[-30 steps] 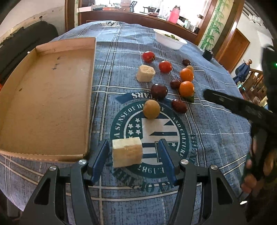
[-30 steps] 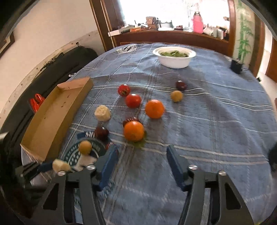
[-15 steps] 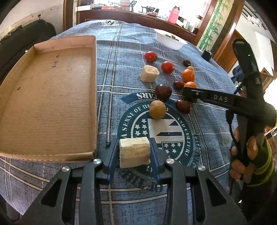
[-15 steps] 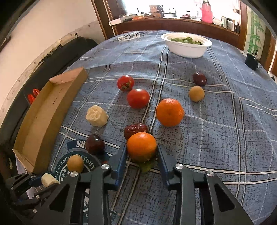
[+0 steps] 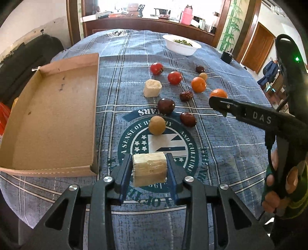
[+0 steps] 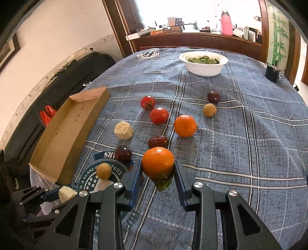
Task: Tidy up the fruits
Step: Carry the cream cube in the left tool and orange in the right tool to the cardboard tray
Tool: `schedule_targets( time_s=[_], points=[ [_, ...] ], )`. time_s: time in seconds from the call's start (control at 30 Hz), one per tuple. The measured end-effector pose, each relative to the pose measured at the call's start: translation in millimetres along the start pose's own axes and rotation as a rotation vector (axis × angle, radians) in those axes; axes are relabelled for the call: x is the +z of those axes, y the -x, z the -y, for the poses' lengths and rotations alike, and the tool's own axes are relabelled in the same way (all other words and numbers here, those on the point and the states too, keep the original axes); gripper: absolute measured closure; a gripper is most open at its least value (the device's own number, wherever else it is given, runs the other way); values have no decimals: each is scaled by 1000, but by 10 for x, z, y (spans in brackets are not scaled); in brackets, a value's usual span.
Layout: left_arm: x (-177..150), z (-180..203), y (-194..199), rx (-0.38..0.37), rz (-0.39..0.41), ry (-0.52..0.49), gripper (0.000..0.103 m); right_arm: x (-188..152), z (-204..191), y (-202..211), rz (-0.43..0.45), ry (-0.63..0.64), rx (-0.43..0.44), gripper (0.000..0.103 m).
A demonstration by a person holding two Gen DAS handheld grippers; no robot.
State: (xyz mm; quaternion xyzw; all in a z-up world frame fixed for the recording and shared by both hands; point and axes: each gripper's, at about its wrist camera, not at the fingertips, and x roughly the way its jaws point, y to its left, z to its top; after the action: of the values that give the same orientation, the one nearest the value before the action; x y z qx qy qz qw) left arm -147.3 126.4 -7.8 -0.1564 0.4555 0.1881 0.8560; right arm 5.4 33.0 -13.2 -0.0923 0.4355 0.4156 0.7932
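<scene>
Both grippers now lifted – L fingers [image 5: 149, 169] pinching 1 pale block [image 5: 149, 169], R fingers [image 6: 157, 169] 1 orange [image 6: 157, 163].

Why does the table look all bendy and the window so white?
Left wrist view: the fisheye lens curves the box edges and tablecloth lines. Right wrist view: daylight overexposes the window; the bottom of the picture is blurry near the right gripper.

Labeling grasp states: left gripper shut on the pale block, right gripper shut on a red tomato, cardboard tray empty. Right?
Not quite. The right gripper is shut on an orange, not a red tomato; the right wrist view shows it between the blue pads. The rest holds: the left gripper is shut on the pale block, and the cardboard tray is empty.
</scene>
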Motion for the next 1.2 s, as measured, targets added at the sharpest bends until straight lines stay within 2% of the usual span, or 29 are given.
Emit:
schedule_targets(
  time_s=[0.2, 0.37, 0.63, 1.07, 1.2],
  points=[
    [29, 22, 87, 23, 13, -4, 71, -50, -42, 119, 11, -4, 23, 69],
    [68, -6, 170, 73, 43, -8, 71, -56, -120, 181, 21, 8, 33, 69],
    [135, -159, 328, 94, 88, 20, 71, -38, -285, 190, 22, 39, 56, 69],
    [141, -420, 382, 117, 102, 72, 71, -12, -517, 172, 16, 79, 85, 69],
    [163, -560, 430, 131, 116, 98, 71, 6, -613, 178, 17, 93, 122, 69]
  ],
)
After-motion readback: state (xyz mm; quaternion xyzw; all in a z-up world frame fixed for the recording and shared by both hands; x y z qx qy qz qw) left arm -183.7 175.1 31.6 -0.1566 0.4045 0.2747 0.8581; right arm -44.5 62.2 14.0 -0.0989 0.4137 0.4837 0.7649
